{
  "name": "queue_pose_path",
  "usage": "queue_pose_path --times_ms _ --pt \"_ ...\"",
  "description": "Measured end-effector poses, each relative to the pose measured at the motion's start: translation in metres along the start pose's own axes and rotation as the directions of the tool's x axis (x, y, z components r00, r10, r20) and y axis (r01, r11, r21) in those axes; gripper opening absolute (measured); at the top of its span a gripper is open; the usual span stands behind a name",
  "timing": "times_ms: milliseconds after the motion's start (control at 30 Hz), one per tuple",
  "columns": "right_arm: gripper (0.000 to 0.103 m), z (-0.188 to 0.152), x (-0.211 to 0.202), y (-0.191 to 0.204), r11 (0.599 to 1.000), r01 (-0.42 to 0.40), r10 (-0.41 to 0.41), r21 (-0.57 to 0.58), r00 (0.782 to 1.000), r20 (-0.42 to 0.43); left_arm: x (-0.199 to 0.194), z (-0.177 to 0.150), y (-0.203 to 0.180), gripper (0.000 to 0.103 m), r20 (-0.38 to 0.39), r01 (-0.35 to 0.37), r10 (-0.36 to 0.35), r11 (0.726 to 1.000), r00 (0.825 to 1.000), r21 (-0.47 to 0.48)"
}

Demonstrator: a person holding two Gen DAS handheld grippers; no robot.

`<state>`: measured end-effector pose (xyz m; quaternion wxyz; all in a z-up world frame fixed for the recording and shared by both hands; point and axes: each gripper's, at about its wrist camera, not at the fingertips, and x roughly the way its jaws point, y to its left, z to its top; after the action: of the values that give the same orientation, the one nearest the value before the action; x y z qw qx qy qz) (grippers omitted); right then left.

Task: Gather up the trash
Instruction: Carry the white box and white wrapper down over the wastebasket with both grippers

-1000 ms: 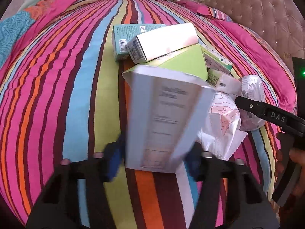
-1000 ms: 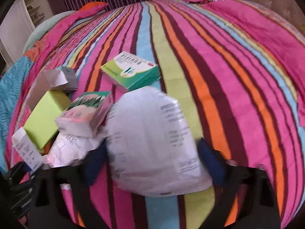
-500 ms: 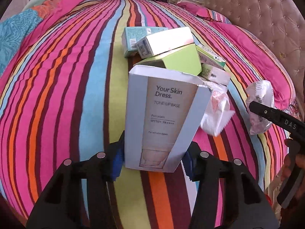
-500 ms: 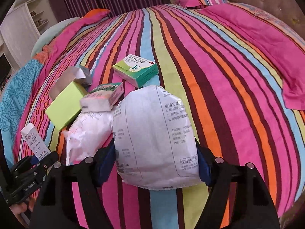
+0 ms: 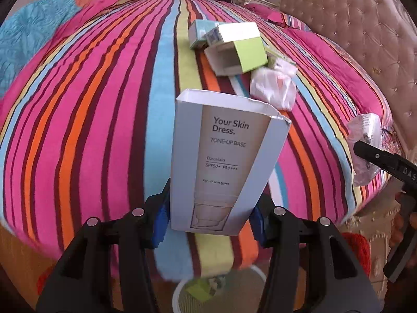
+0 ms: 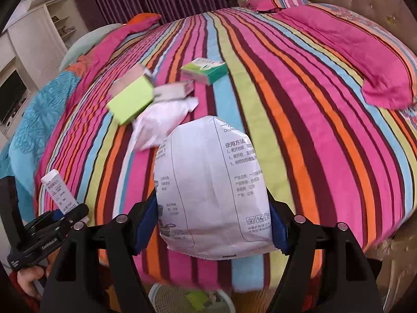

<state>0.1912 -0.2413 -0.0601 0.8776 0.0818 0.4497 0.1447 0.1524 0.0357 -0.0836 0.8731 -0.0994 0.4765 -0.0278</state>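
Left wrist view: the left gripper [image 5: 209, 216] holds a white carton [image 5: 224, 161] upright at frame centre, its blue-padded fingers [image 5: 159, 221] pinching the carton's lower sides. The carton is printed "Your Skin Dress. TONE-UP BASE"; its top is open, with a torn corner at the upper right. At the bottom edge, below the gripper, sits the rim of a white waste bin [image 5: 179, 290] with something green already inside. In the upper centre, trash lies clustered on the striped bed [image 5: 91, 130]: a lime-green box [image 5: 250, 54] with an open end, a silver-white box [image 5: 234, 32], a teal box [image 5: 199, 32] and a crumpled white wrapper [image 5: 273, 90]. At the right edge the right gripper carries a pale wrapper.

Right wrist view: the right gripper [image 6: 212, 232] pinches a white printed bag [image 6: 211, 187] at lower centre, fingers [image 6: 144, 230] pressed into both sides. The bag is soft and puffed, with Chinese text and a serrated bottom seam. The bin rim [image 6: 156, 296] shows at the bottom edge. A green-and-white box [image 6: 206, 70] lies apart in the upper centre, just beyond the cluster. At lower left the left gripper shows with its carton.

Progress, as a judgement: early to mid. Both held items look lifted off the bed and poised near the bin, not yet dropped. At least five or six pieces remain on the bed.
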Motion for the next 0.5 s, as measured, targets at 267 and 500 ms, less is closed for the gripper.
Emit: queue_pose_path --times_ms 267,500 --pt "0.069 -0.037 -0.024 0.012 0.999 -0.050 0.050 0.019 0.999 -0.001 -0.026 -0.046 -0.001 0.051 -0.014 0.009 -0.009 1.000 1.000 0.015" --pt "0.069 -0.072 -0.036 0.032 0.996 -0.086 0.086 0.004 0.996 -0.023 -0.043 -0.079 -0.011 0.051 -0.045 0.035 -0.032 0.997 0.998 0.070"
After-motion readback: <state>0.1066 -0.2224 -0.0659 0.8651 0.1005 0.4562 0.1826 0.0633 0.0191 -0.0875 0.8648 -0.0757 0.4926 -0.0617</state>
